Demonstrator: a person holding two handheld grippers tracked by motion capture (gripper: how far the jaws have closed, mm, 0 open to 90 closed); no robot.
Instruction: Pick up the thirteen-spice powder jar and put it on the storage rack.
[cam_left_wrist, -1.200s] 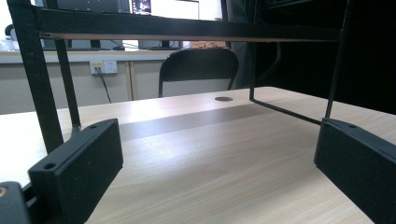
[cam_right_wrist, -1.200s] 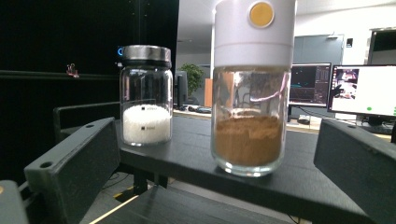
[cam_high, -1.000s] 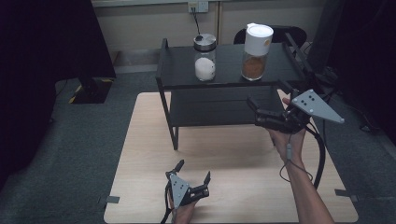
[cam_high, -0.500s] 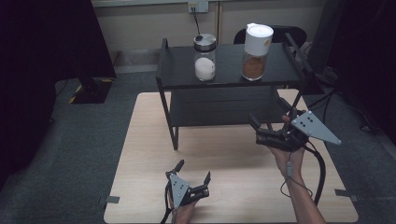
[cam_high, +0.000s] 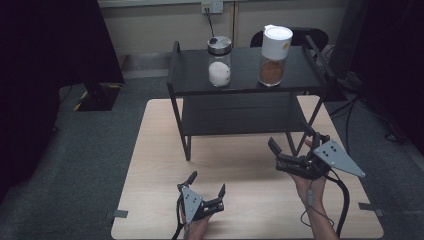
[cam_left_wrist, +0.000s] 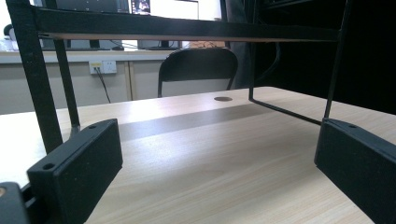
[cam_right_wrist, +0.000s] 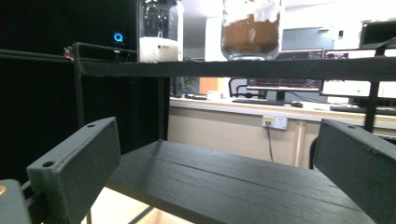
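Fingers of the right gripper (cam_high: 292, 146) are seen spread wide with nothing between them, one finger (cam_right_wrist: 77, 165) at the left and the other at the right of the right gripper view, both raised off the surface (cam_high: 240, 165) and aimed at the rack (cam_high: 245, 75). Between those fingers the rack's lower shelf (cam_right_wrist: 224, 179) is framed, and above it the top shelf's edge is seen from below with two jars on it. Fingers of the left gripper (cam_high: 206, 183) are likewise held apart and empty, one finger (cam_left_wrist: 79, 163) at the left and the other at the right of the left gripper view, low over the surface near its front edge. The rack's legs and the bare wood beneath the rack are faced by that gripper. Both grippers are kept well apart from each other, the right one just in front of the rack's right front leg, the left one nearer the person. On the top shelf a jar of white grains (cam_high: 219, 61) with a dark lid is set at the left, and a jar of brown powder (cam_high: 275, 49) with a white lid is set beside it at the right, the two not touching. Both jars are well apart from either gripper. A chair (cam_left_wrist: 196, 70) is seen behind the surface.
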